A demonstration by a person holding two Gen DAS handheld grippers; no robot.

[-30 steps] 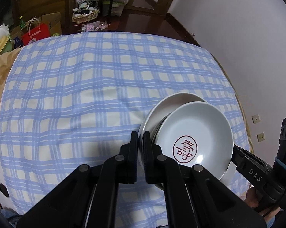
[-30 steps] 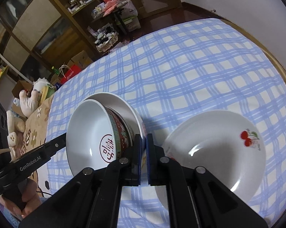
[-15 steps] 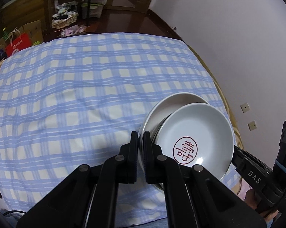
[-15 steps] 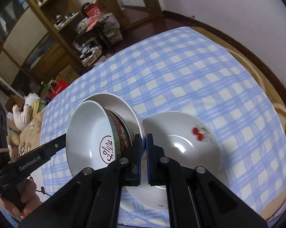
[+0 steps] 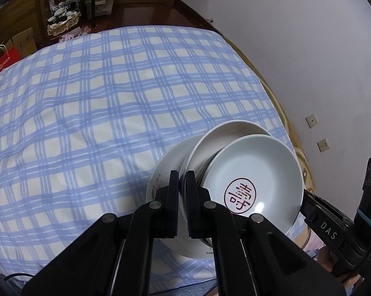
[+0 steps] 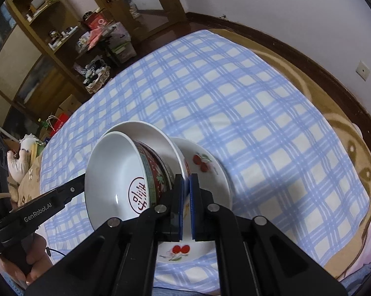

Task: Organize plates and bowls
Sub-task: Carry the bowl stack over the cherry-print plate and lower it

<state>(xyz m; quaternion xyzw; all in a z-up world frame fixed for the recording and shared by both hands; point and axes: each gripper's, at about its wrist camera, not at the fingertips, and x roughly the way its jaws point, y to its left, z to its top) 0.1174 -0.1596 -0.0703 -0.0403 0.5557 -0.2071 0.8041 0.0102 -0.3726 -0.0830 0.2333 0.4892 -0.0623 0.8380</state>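
White china makes up the load: a plain plate [image 6: 158,135] with a red-patterned bowl [image 6: 121,180] sitting in it, both tilted and carried between the two tools, above the blue checked cloth [image 5: 99,98] on the surface. The left gripper [image 5: 182,187] is clamped on the plate's rim on one side, and the right gripper [image 6: 186,192] is pinched shut on the opposite rim, so the pair hangs just over a cherry-printed plate [image 6: 205,170] lying on the cloth. The risk from here is the tilt: the bowl only rests loose in the carried plate, and if the two hands drift out of step or lean further it could slide out and strike the plate below. A thin-edge pinch on glazed china could also slip, and setting down off-centre would leave the stack rocking. Compared with a second ago, the carried pair has travelled sideways across the cloth; then the cherry plate lay clear to one side in the right wrist view, and now it sits directly beneath, newly showing in the left wrist view too
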